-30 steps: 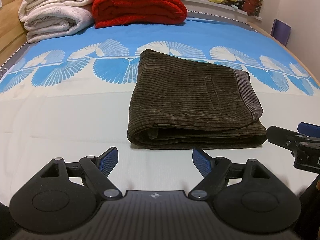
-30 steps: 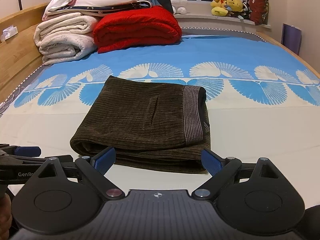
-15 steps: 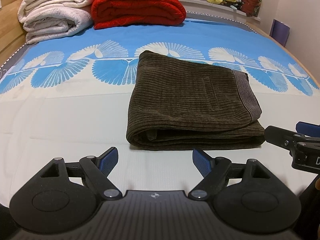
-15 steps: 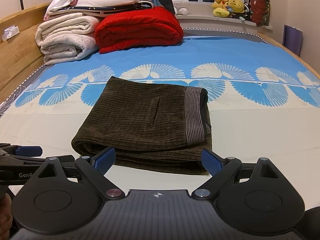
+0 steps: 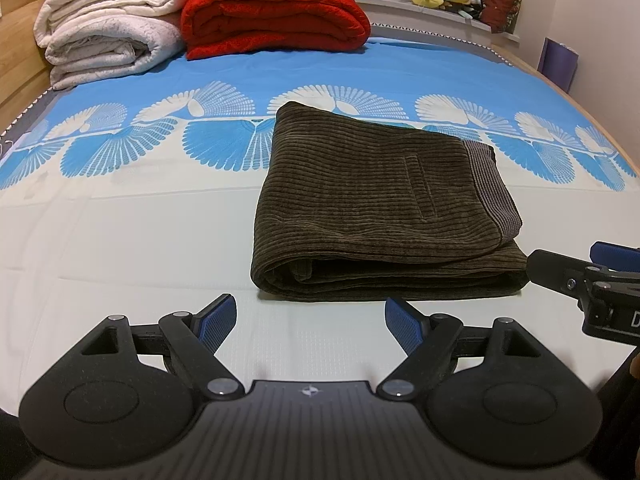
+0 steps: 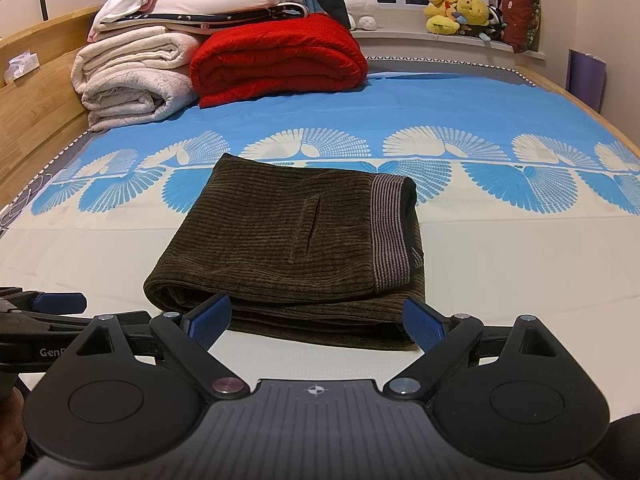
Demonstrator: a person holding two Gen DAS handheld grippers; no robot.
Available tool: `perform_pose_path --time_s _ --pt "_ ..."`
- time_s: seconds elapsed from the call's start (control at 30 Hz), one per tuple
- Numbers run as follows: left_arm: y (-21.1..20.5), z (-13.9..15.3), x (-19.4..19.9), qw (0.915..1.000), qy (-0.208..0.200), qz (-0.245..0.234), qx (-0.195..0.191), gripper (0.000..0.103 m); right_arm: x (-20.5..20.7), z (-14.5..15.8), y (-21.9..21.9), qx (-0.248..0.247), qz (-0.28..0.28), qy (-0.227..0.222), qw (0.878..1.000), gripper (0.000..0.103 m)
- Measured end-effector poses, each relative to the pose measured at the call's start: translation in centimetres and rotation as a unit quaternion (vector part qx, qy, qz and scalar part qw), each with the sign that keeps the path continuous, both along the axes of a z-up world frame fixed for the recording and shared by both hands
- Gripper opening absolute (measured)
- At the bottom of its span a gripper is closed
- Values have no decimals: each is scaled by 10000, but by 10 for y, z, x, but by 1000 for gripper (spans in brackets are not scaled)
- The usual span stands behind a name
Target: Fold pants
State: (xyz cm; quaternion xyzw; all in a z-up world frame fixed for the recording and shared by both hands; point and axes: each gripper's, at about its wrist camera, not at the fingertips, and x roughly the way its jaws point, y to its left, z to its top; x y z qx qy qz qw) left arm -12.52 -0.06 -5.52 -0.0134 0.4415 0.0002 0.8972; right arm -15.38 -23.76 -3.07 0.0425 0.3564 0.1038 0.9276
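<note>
Dark brown corduroy pants (image 5: 376, 204) lie folded into a compact rectangle on the bed, striped waistband on the right; they also show in the right wrist view (image 6: 296, 248). My left gripper (image 5: 310, 320) is open and empty, just short of the pants' near edge. My right gripper (image 6: 316, 320) is open and empty, its blue fingertips (image 6: 210, 318) at the pants' near folded edge without clasping it. The right gripper also shows at the right edge of the left wrist view (image 5: 588, 276).
The bed (image 5: 120, 240) has a blue and white fan-pattern sheet. A red blanket (image 5: 272, 20) and white blankets (image 5: 108, 40) are stacked at the far end. Plush toys (image 6: 460, 12) sit on the windowsill. A wooden bed rail (image 6: 36, 92) runs on the left.
Both grippers have drifted slightly while staying open. The folded pants have not moved.
</note>
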Motion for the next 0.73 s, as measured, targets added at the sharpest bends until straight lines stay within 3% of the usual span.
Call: perform_pose_path --time_s 0.73 --pt "-6 -4 12 9999 3 -109 -126 86 7 5 -1 139 -30 -75 9999 93"
